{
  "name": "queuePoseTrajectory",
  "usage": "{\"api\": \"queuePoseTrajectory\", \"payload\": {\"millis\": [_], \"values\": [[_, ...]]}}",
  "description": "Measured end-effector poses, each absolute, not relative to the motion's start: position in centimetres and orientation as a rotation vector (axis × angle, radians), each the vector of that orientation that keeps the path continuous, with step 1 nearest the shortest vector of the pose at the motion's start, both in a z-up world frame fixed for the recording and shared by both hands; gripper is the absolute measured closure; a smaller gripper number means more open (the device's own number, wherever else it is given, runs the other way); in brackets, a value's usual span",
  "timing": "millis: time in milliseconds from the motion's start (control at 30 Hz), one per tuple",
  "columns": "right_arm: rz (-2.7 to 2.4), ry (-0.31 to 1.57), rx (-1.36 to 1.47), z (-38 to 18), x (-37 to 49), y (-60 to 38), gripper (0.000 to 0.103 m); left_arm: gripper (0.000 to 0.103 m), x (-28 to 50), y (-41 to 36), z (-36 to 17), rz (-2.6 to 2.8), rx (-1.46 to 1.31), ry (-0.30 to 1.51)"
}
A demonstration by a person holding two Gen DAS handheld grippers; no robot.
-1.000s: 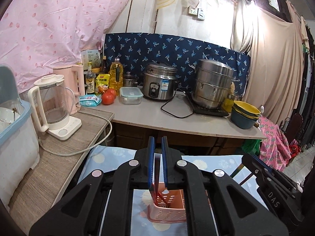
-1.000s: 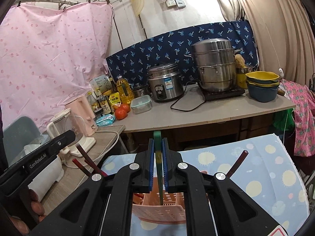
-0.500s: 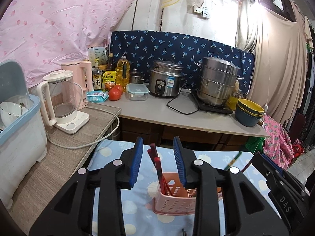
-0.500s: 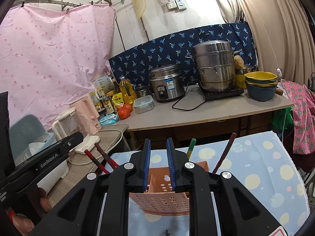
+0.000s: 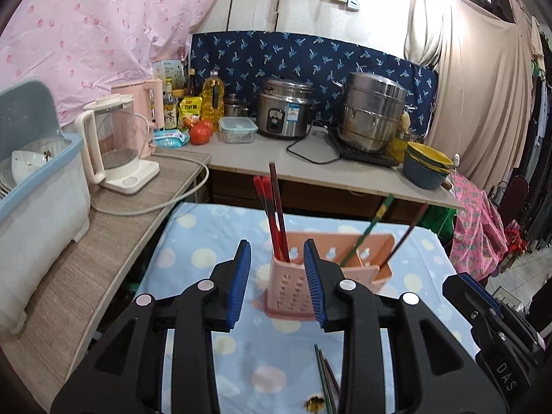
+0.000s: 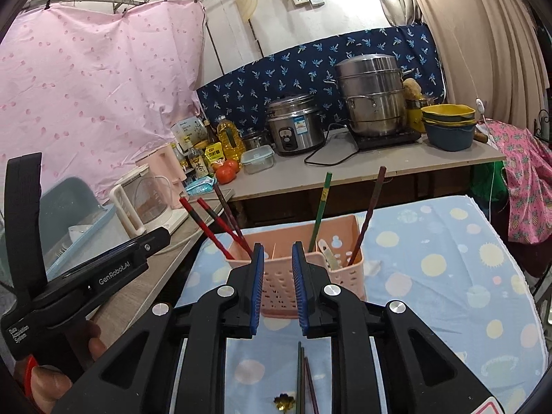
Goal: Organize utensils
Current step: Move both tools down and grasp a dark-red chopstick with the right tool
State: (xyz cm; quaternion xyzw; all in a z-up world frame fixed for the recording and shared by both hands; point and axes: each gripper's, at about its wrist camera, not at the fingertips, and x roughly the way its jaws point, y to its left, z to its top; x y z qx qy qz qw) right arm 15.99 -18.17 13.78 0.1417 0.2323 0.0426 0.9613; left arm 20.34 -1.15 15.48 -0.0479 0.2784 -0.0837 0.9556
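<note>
A pink slotted utensil basket (image 5: 345,258) (image 6: 341,269) stands on the blue dotted tablecloth. Red chopsticks (image 5: 272,214) (image 6: 210,227) lean in its left compartment. A green chopstick (image 5: 374,224) (image 6: 321,207) and a dark brown chopstick (image 5: 408,234) (image 6: 371,214) lean in the right part, beside a white utensil (image 6: 327,257). My left gripper (image 5: 276,245) is open just short of the basket, nothing between its pads. My right gripper (image 6: 277,253) is also open, more narrowly, and empty. Loose chopsticks (image 5: 326,379) (image 6: 303,379) lie on the cloth beneath the grippers, with a small gold piece (image 6: 284,402) by them.
A counter behind holds a rice cooker (image 5: 284,112), a steel steamer pot (image 5: 372,114), stacked bowls (image 5: 427,169), bottles and tomatoes. On the left side table stand a kettle (image 5: 114,145) with its cord and a dish rack (image 5: 31,186). A hand (image 6: 51,379) holds the left gripper.
Both grippers were shut on chopsticks over the basket, the left on a red one, the right on a green one. They opened, left the chopsticks standing in it, and drew back.
</note>
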Motion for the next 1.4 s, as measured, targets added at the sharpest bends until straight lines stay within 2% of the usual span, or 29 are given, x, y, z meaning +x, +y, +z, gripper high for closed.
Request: {"api": "queuePoseTrajectory", "payload": {"millis": [400, 1000, 1400], "values": [[0.067, 0.592, 0.279, 9.2, 10.1, -18.6, 0.086, 0.073, 15.7, -2.0, 11.1, -0.208, -0.076, 0.674], [0.018, 0.878, 0.245, -2.0, 3.3, -18.5, 0.086, 0.073, 10.3, -2.9, 0.3, -0.243, -0.019, 0.912], [0.038, 0.938, 0.204, -4.8, 2.3, -17.3, 0.086, 0.073, 8.4, -3.7, -2.7, -0.266, -0.018, 0.995]]}}
